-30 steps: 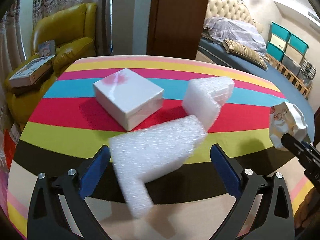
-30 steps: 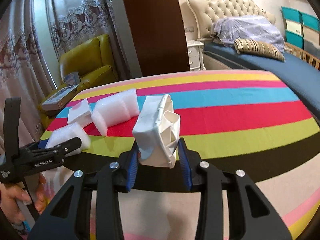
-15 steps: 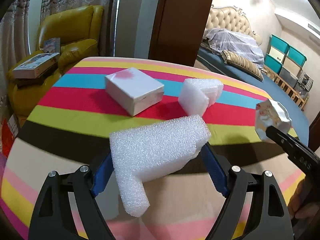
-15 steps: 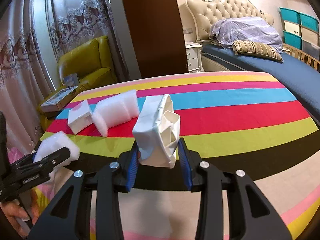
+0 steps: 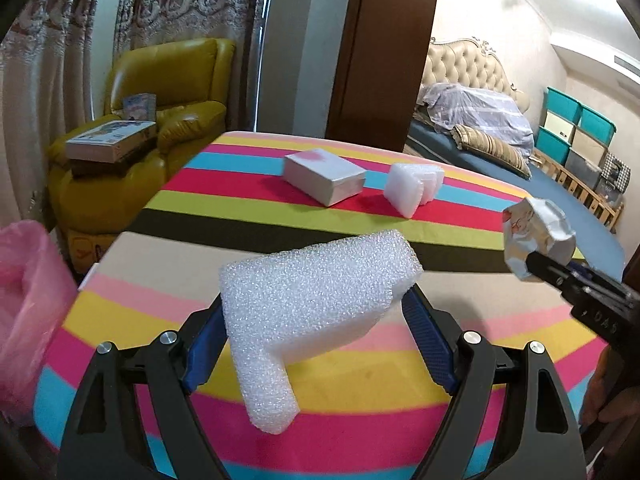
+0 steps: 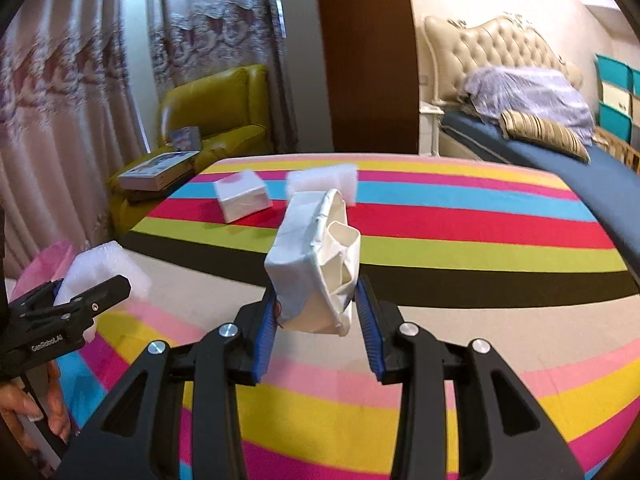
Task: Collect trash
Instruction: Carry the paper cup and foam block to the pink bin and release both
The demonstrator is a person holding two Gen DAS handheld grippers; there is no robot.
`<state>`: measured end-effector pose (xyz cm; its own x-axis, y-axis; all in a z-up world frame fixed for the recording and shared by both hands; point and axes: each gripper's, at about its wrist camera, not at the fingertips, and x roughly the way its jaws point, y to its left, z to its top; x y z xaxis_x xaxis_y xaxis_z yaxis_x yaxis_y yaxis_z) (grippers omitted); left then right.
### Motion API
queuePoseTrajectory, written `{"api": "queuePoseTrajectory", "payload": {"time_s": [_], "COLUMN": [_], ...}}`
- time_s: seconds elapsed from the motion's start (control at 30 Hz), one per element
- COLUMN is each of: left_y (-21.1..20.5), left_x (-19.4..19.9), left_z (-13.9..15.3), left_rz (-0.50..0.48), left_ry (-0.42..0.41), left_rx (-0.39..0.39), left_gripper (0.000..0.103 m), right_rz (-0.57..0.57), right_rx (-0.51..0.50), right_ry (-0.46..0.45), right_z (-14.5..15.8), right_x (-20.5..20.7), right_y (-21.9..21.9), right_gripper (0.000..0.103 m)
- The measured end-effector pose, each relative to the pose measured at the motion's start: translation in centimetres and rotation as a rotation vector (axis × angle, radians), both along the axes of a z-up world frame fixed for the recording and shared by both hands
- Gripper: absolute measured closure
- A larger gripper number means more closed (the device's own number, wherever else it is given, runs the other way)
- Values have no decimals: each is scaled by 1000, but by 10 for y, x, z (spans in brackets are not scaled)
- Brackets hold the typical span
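Note:
My left gripper (image 5: 314,320) is shut on an L-shaped white foam piece (image 5: 316,304), held above the striped tablecloth (image 5: 240,208). My right gripper (image 6: 316,300) is shut on a crumpled white paper carton (image 6: 316,264); in the left wrist view this carton (image 5: 536,228) is at the right edge. In the right wrist view the left gripper (image 6: 92,288) and its foam (image 6: 100,268) are at the lower left. A white box (image 5: 324,176) and a folded foam sheet (image 5: 414,186) lie far back on the table. A pink plastic bag (image 5: 28,292) is at the left, past the table edge.
A yellow armchair (image 5: 160,92) with books on it stands behind the table's left side. A brown wooden panel (image 5: 384,48) rises behind the table. A bed (image 6: 560,152) and stacked teal bins (image 5: 568,128) are at the right. A person's hand (image 6: 24,404) holds the left gripper.
Both grippers pulled back from the table's middle toward its near edge. The left jaws closed on the foam piece and carried it along. The pink bag came into view at the left.

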<state>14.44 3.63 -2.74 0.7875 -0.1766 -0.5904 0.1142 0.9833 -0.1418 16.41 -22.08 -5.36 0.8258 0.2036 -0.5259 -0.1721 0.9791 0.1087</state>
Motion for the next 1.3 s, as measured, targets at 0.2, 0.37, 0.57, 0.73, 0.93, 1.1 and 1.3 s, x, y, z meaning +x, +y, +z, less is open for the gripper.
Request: {"api": "queuePoseTrajectory", "payload": {"time_s": [0.2, 0.37, 0.57, 0.73, 0.93, 1.1, 1.3], "left_y": [31, 51, 72, 88, 99, 110, 138], "left_x": [-31, -50, -69, -81, -89, -94, -101], "left_z": [-1, -6, -9, -7, -2, 5, 18], "left_rz": [36, 62, 94, 122, 151, 188, 261], "left_ry": [-20, -26, -35, -47, -62, -80, -105], "left_rx": [-6, 2, 22, 32, 59, 89, 111], "left_gripper": [25, 25, 25, 25, 25, 25, 25], "right_rz": [55, 124, 202, 258, 307, 377, 465], "right_rx": [-18, -30, -52, -59, -43, -60, -67], "right_ry": [0, 11, 19, 6, 26, 24, -5], "right_z": [2, -2, -7, -4, -6, -4, 4], "right_x": [-19, -29, -35, -40, -39, -36, -34], "right_y": [22, 50, 80, 103, 118, 143, 180], "right_gripper": [66, 66, 66, 66, 66, 66, 66]}}
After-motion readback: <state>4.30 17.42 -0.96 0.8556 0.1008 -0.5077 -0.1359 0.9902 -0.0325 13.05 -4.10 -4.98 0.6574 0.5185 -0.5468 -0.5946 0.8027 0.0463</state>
